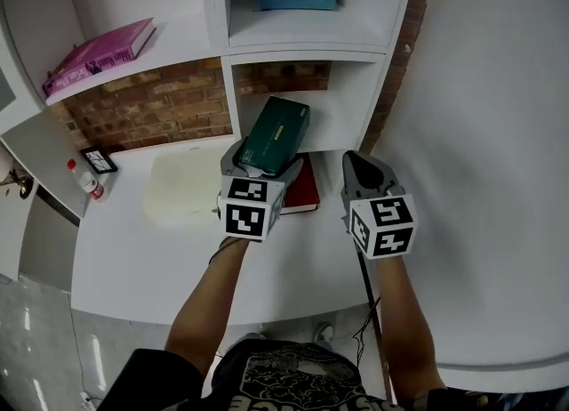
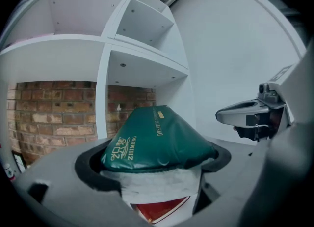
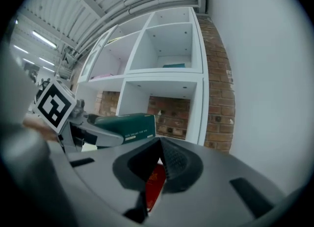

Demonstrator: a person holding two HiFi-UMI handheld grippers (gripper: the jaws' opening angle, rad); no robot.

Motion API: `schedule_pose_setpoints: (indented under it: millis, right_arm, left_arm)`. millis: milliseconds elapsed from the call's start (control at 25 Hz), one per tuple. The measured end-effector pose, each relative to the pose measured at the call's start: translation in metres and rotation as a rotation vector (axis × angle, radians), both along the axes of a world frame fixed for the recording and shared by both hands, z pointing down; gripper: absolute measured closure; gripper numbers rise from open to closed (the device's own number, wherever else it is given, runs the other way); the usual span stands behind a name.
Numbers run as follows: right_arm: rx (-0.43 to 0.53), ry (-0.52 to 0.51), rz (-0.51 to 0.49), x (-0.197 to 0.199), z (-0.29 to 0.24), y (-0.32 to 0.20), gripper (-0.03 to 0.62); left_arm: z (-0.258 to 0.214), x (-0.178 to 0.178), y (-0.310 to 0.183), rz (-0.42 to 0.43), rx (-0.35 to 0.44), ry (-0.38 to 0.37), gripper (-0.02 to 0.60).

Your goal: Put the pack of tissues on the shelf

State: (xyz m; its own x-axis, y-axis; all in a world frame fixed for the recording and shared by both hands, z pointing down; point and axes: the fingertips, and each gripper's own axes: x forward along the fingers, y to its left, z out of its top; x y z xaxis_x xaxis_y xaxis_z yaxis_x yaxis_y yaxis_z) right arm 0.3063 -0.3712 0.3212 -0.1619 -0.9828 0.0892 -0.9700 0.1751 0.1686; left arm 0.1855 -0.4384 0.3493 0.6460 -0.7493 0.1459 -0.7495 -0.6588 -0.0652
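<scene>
Tissue pack (image 1: 274, 136), soft green plastic, pinched in left gripper (image 1: 256, 169) above back edge of white desk (image 1: 160, 258), over red book (image 1: 305, 189); right gripper (image 1: 363, 167) pressed together, empty. Best keep it level, easing into white shelf compartment (image 1: 351, 116)

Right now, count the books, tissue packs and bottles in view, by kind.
Books: 2, the pink book and the red book
Tissue packs: 1, the pack of tissues
Bottles: 1, the small bottle
Total: 4
</scene>
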Motion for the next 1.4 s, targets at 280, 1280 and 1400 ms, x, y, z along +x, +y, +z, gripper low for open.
schedule_pose_setpoints:
  millis: [280,1280,1400]
  right_arm:
    - [-0.001,-0.009,-0.139,0.014,-0.006,-0.013,0.589]
    - [0.032,-0.042,-0.272,0.018,-0.022,-0.026,0.589]
    - [0.043,-0.04,-0.27,0.018,-0.026,-0.03,0.589]
  left_arm:
    - [-0.007,0.004,0.005,-0.135,-0.005,-0.008,0.114]
    - [-0.028,0.038,-0.044,-0.202,0.001,-0.067,0.114]
    - [-0.026,0.048,-0.056,-0.183,-0.018,-0.068,0.114]
